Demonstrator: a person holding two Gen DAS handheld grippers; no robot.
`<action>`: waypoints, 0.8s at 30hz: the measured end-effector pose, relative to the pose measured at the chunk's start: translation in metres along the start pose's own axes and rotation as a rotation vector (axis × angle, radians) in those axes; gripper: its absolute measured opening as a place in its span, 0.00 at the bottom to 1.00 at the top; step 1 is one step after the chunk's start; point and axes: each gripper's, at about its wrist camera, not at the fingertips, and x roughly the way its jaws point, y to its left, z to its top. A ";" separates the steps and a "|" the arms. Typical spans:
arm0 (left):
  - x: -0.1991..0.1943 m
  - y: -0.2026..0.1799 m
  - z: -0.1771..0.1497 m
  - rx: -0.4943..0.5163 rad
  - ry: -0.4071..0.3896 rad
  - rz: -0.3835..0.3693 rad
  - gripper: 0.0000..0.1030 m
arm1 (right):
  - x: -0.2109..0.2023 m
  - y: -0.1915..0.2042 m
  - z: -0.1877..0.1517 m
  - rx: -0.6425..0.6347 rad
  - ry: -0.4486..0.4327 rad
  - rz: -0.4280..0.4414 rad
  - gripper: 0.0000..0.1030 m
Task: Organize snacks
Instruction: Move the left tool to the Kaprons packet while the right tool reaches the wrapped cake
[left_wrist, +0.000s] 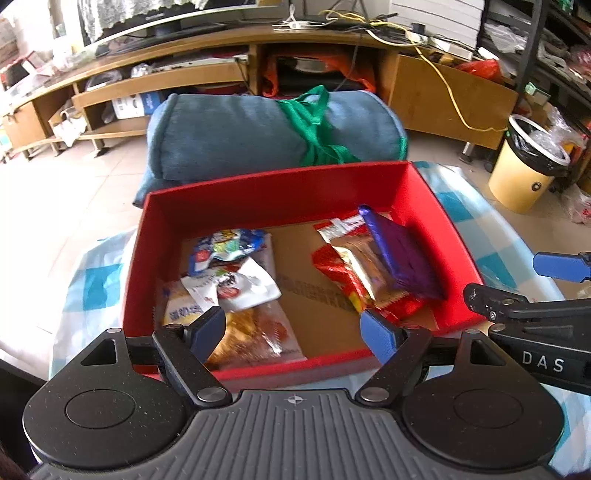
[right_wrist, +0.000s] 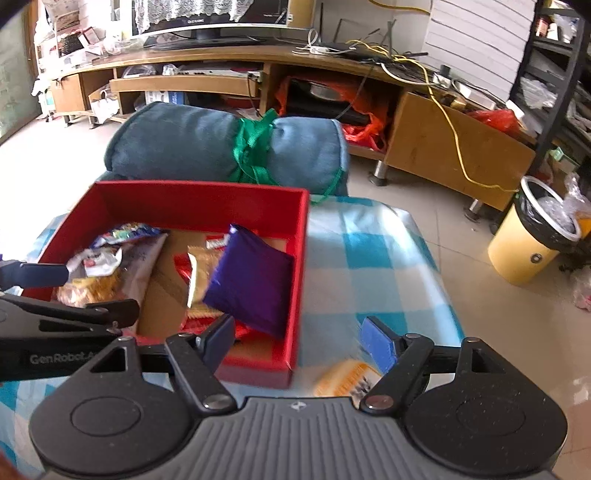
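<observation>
Snacks mostly lie in the red box (right_wrist: 192, 199), purple packet (right_wrist: 255, 280) at three o'clock inside it; both my left claw (left_wrist: 293, 330) and right claw (right_wrist: 301, 341) are spread, pinching nothing; one yellow packet (right_wrist: 345, 378) waits on the checked cloth (right_wrist: 369, 258) at the box's five o'clock.

Right-wrist view: yellow packet (right_wrist: 345, 376) on cloth near the box (right_wrist: 295, 280) is motion-blurred, print unreadable, its near edge hidden behind the right gripper (right_wrist: 297, 341) body. Purple pack (right_wrist: 255, 280) covers part of the red & gold packs. Left-wrist view: near corner of bread packet (left_wrist: 255, 332) hidden by a finger (left_wrist: 208, 328); other gripper cut off at right edge. Box's bottom print too small to read.
</observation>
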 end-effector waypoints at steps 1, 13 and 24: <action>-0.002 -0.002 -0.001 0.005 -0.001 -0.005 0.82 | -0.002 -0.002 -0.002 0.003 0.000 -0.003 0.69; -0.011 -0.028 -0.015 0.064 0.000 -0.051 0.83 | -0.009 -0.030 -0.016 0.034 0.032 -0.038 0.72; -0.009 -0.065 -0.032 0.097 0.071 -0.154 0.83 | -0.007 -0.057 -0.019 0.056 0.059 -0.057 0.73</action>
